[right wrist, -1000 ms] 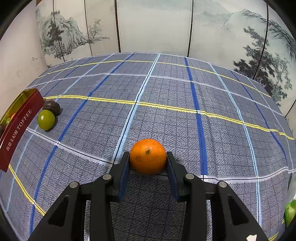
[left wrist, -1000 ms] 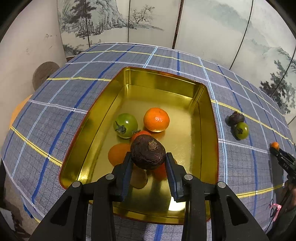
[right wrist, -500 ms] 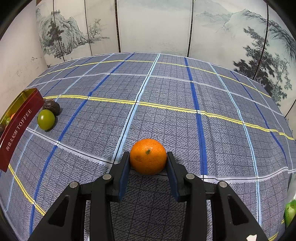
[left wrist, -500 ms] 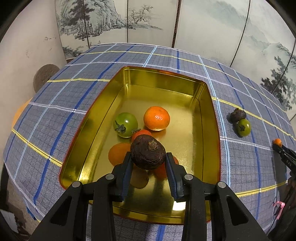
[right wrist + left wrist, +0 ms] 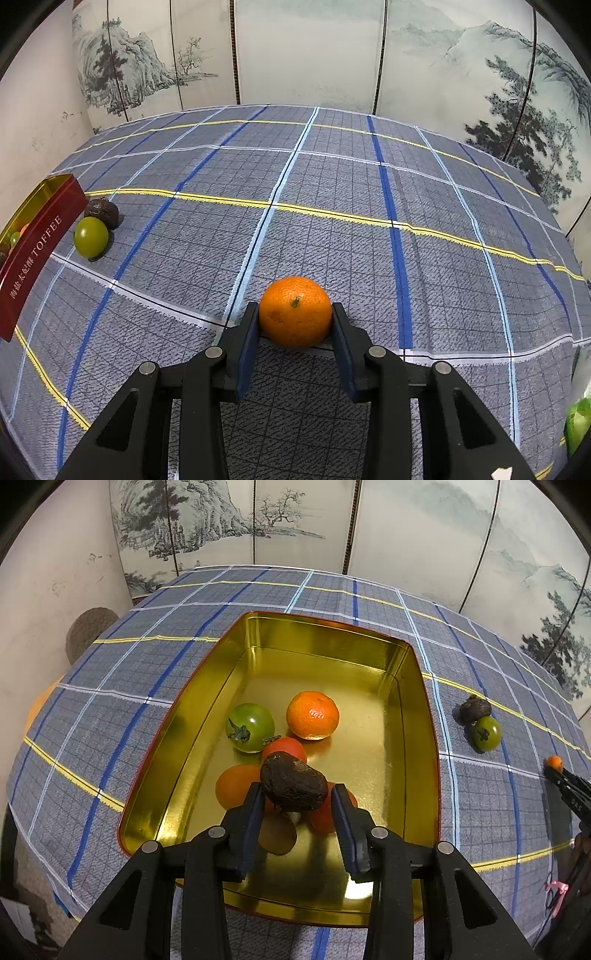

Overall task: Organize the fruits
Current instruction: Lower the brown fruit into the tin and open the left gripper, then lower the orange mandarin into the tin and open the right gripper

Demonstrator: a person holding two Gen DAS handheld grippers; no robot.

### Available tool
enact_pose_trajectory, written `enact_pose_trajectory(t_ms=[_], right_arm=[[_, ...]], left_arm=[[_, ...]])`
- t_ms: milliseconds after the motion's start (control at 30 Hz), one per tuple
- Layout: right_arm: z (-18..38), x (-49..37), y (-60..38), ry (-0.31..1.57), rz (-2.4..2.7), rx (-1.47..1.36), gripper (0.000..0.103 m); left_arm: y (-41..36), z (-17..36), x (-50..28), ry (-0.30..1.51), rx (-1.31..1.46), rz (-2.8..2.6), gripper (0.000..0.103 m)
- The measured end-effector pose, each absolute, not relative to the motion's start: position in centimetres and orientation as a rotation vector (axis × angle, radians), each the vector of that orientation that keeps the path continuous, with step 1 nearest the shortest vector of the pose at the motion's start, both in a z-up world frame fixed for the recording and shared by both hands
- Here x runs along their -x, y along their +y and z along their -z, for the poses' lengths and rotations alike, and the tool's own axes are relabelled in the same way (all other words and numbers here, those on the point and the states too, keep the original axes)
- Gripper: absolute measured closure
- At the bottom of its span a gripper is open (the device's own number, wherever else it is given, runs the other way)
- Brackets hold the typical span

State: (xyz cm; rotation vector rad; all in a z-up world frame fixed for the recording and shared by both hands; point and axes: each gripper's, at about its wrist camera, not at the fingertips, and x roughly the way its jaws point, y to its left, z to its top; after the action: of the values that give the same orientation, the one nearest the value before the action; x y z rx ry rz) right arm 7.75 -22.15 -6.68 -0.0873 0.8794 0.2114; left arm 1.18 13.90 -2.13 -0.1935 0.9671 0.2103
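Over the gold tin [image 5: 424, 709], my left gripper [image 5: 295, 801] has a dark wrinkled avocado [image 5: 293, 781] between its fingers. Its jaws are opening, and a thin gap shows at the right pad. Under the avocado lie a green tomato [image 5: 251, 727], a mandarin [image 5: 313, 715], a red tomato [image 5: 284, 747] and more orange and red fruit. On the checked cloth, my right gripper [image 5: 295, 325] has both pads against a mandarin [image 5: 295, 312], and its jaws are closing. A second avocado [image 5: 102, 212] and a green tomato [image 5: 91, 237] lie beside the tin's red wall [image 5: 33, 251].
Painted folding screens [image 5: 306, 51] stand behind the table. The cloth's far and left edges drop off near a white wall [image 5: 55, 572]. A green object [image 5: 578, 424] shows at the right edge of the right wrist view. Bare cloth spreads beyond the mandarin.
The avocado between my left fingers has tipped sideways and the fingers have spread slightly. The right gripper and its mandarin have not moved.
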Motion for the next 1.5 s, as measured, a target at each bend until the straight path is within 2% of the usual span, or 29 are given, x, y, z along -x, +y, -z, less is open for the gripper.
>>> enact_pose_trajectory(t_ms=[433,533,1000,1300,1500], right_arm=[[6.2,-6.7,-20.1,0.866,-0.243,0.106,0.069],[5.8,-6.4,-18.9,0.859,-0.272,0.112,0.069],[2.5,-4.7,-10.2,0.800,-0.500,0.119,0.069],[0.3,-3.2,-3.0,0.759,-0.668,0.147,0.069],[-0.3,-2.4,2.2,0.747,-0.772,0.184,0.069]], left_arm=[[13.8,1.9,-0.5,0.955,0.193,-0.206,0.048],[14.0,1.8,-0.3,0.948,0.198,-0.208,0.041],[14.3,-0.3,1.4,0.869,0.221,-0.179,0.031],[17.7,-2.2,3.7,0.793,0.244,-0.299,0.030],[20.0,-1.5,5.4,0.805,0.259,-0.369,0.028]])
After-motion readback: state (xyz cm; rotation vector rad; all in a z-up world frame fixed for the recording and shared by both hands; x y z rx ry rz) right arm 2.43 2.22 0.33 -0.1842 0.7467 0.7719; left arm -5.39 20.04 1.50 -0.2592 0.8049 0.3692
